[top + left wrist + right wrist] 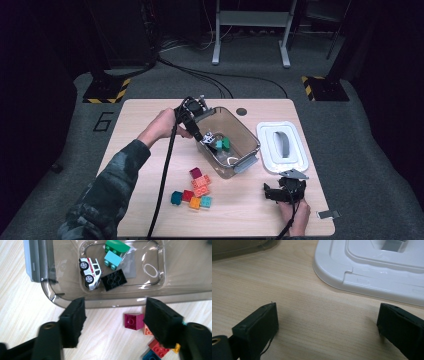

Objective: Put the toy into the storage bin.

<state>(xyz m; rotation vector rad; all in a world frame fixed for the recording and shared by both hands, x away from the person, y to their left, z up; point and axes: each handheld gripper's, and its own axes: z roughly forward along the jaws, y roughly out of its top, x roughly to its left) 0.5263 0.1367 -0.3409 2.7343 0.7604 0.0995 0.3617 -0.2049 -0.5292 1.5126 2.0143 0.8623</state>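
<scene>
Jaws of the left gripper (pixel 113 322) stand apart with nothing between them, above the near-left rim of the clear bin (pixel 248 134). Inside the bin lie a black brick (pixel 113 280), a white toy car (pixel 90 272) and two green bricks. Right gripper (pixel 283 191) rests wide open and empty on the table (pixel 145 115), near the white lid (pixel 282 147).

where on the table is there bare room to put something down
Free: the wooden table from its left edge to the clear grey plastic bin, and the front strip between the loose coloured toy bricks and the right hand-held gripper. Crowded: the bin floor with the white toy car, and the right edge, taken by the white plastic lid.
</scene>
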